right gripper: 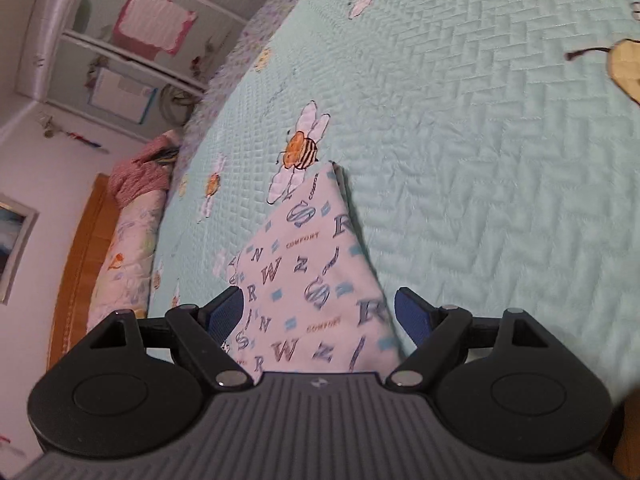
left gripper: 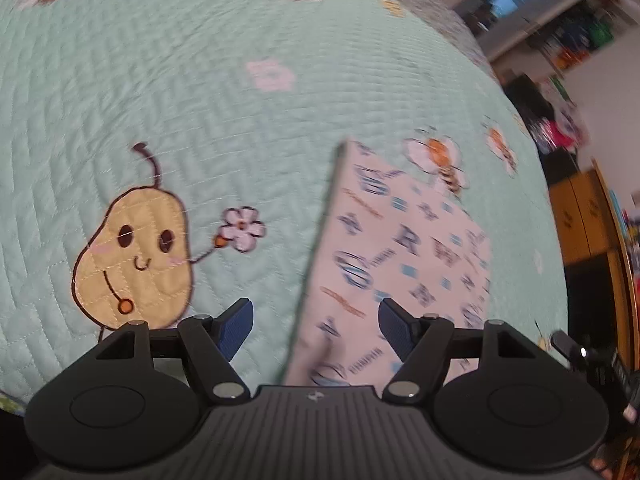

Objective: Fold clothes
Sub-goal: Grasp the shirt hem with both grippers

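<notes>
Looks nearly done: garment [right gripper: 304, 280] flat, squared on bed [right gripper: 480, 160]; both grippers' [left gripper: 316, 320] [right gripper: 319, 312] fingers apart, empty.

A folded garment [left gripper: 404, 256] of pale pink cloth, printed with blue letters and small orange words, lies flat on the mint quilted bedspread [left gripper: 200, 100], one corner [right gripper: 332, 170] beside a stitched bee [right gripper: 300, 150].
</notes>
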A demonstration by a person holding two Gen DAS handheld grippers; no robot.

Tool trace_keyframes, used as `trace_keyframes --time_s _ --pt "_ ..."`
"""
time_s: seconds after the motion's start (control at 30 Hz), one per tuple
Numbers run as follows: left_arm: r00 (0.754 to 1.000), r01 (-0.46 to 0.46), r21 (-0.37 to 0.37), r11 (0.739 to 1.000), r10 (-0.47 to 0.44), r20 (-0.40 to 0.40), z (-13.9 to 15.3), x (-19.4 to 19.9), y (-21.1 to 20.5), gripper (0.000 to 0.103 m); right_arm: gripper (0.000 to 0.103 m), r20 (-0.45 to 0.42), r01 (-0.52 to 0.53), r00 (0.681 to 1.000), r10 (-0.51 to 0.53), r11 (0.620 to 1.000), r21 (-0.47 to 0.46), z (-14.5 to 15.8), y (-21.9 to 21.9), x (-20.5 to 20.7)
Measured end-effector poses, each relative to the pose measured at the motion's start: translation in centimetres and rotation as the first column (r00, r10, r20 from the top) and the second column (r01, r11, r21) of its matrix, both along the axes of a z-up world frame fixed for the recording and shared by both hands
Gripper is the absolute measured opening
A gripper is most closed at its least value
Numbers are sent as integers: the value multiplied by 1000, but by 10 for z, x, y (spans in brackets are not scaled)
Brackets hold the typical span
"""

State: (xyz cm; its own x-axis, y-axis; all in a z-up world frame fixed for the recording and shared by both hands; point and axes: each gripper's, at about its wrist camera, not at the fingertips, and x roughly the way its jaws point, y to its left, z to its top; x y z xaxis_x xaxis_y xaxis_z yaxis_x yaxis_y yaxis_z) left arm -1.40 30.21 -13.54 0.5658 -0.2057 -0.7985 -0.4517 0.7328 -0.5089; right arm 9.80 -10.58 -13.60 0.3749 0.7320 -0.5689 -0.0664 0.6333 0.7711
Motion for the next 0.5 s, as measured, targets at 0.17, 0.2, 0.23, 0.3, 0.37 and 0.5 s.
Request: trace_keyframes --time_s 0.17,0.2,0.23,0.3,0.37,0.5 --pt "1000 7 -26 1000 -7 -13 -14 14 6 72 84 -66 -97 993 99 995 27 -25 13 21" --pt "1000 17 -29 999 -17 -13 -15 16 6 72 84 -83 -119 989 121 993 28 -29 17 23" --pt "999 32 -29 999 -33 -11 -16 19 5 73 84 -98 -146 984 148 989 35 -32 20 24" --pt "997 77 -22 997 -77 -9 -18 25 3 79 86 -104 -200 974 204 979 44 -35 26 26" --pt "993 119 -19 993 -119 -11 -20 31 0 85 88 -118 -234 964 237 971 41 -33 32 28" --pt "981 194 -78 978 -195 5 -28 49 -9 96 99 -152 -274 947 282 959 72 -36 45 39"
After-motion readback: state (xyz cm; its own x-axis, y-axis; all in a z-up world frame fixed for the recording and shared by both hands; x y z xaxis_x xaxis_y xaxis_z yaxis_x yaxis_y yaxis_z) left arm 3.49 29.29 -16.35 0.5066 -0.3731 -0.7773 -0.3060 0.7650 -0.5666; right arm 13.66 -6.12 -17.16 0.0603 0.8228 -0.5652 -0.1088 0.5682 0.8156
